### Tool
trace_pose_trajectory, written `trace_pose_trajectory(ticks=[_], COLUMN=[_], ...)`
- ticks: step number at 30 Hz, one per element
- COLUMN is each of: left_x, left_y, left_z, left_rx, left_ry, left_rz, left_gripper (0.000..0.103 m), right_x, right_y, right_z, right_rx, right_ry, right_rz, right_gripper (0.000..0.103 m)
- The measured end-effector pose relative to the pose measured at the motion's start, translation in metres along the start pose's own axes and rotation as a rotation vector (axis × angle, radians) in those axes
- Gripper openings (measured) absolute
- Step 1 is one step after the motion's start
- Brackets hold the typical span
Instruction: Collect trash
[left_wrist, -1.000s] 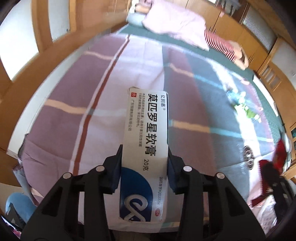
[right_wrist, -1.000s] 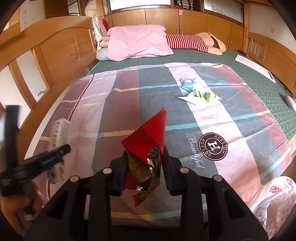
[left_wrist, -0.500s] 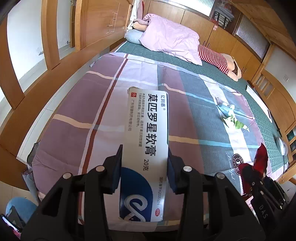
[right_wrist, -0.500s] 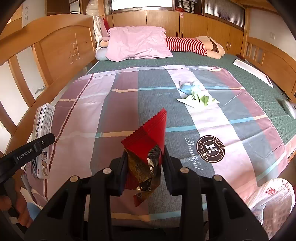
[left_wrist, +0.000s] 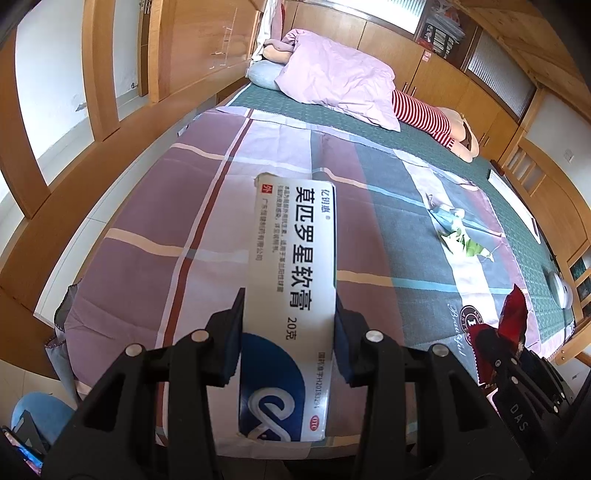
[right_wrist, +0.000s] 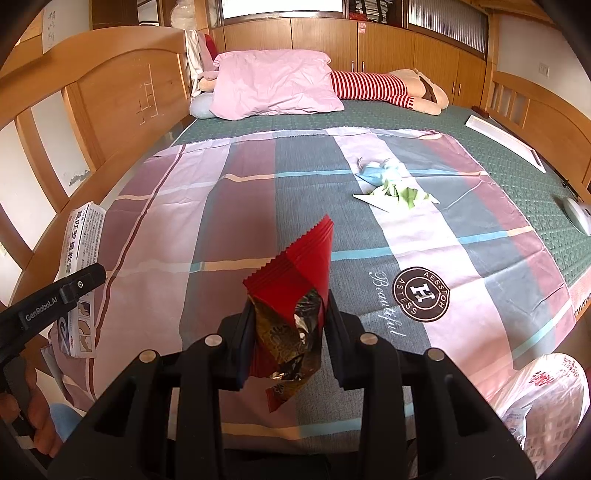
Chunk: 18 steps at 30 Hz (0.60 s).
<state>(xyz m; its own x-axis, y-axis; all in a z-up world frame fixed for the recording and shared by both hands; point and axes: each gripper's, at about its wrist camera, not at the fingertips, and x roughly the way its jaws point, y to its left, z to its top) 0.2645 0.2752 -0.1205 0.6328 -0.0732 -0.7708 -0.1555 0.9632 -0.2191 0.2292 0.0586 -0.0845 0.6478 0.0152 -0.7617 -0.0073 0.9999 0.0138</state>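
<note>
My left gripper (left_wrist: 288, 332) is shut on a white and blue ointment box (left_wrist: 291, 280) and holds it above the near left of the bed. The box also shows at the left of the right wrist view (right_wrist: 79, 258). My right gripper (right_wrist: 290, 332) is shut on a crumpled red snack wrapper (right_wrist: 299, 288) above the near edge of the bed. The wrapper shows at the lower right of the left wrist view (left_wrist: 511, 317). Crumpled blue and green paper trash (right_wrist: 391, 184) lies on the checked sheet further back; it also shows in the left wrist view (left_wrist: 456, 232).
A white plastic bag (right_wrist: 543, 398) hangs at the bed's near right corner. A pink pillow (right_wrist: 273, 85) and a striped plush toy (right_wrist: 384, 88) lie at the far end. Wooden bed rails (right_wrist: 110, 99) run along both sides. A white device (right_wrist: 576, 214) lies at the right edge.
My left gripper has swung with the box, so its view now takes in more of the bed. My right gripper has stayed nearly still with the wrapper.
</note>
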Motion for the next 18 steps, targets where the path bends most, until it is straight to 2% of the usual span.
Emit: trace_pose_trajectory(ticks=[18], left_x=[-0.0023], left_y=[-0.0015], left_z=[-0.0009], left_rx=[0.005], left_ry=[0.003], left_rz=[-0.006], left_gripper=[0.042], right_x=[-0.0002], right_y=[0.0004], right_z=[-0.0002], right_rx=[0.001], right_ry=[0.006], right_rz=[0.002], right_gripper=[0.035])
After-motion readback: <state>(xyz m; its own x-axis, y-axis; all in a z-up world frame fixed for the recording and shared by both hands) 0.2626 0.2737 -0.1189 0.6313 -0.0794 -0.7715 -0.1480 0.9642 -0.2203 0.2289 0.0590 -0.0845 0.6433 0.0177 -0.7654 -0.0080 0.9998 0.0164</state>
